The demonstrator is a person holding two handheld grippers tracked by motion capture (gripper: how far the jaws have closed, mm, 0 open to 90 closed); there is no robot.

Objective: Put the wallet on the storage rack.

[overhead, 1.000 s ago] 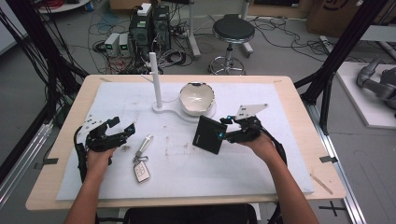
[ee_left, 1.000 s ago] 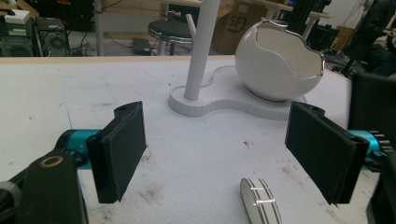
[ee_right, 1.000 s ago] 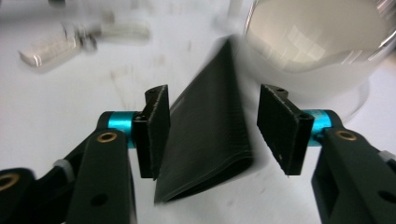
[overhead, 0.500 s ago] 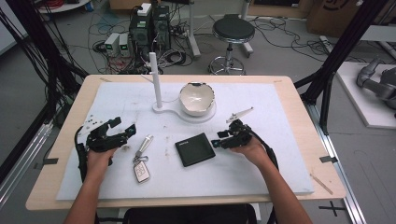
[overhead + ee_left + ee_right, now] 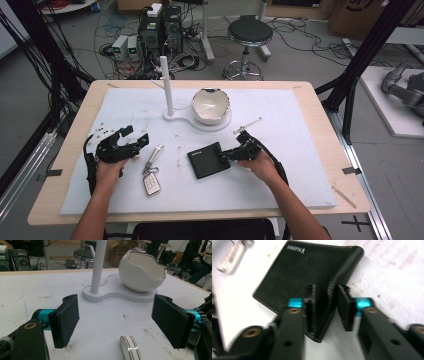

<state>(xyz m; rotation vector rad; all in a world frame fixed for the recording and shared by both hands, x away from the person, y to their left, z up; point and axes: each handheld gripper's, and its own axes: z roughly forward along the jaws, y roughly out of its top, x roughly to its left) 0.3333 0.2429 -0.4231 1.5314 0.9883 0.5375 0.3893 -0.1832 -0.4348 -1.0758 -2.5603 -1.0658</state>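
Pinching wallet (image 5: 312,277) edge, right gripper (image 5: 325,307) jaws just closed on it, flat on surface (image 5: 300,150). Left gripper (image 5: 115,322) released, wide open, key fob (image 5: 130,348) just in front.

robotics lab, black rig frame (image 5: 372,45), tangled cables (image 5: 55,75), computers (image 5: 160,30)

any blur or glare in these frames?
Right gripper view: motion blur, worst on the metal piece top left and the gripper arms; the wallet grain stays readable. Left gripper view: sharp, small glint on the egg-shaped bowl rim. High view: soft, evenly lit.
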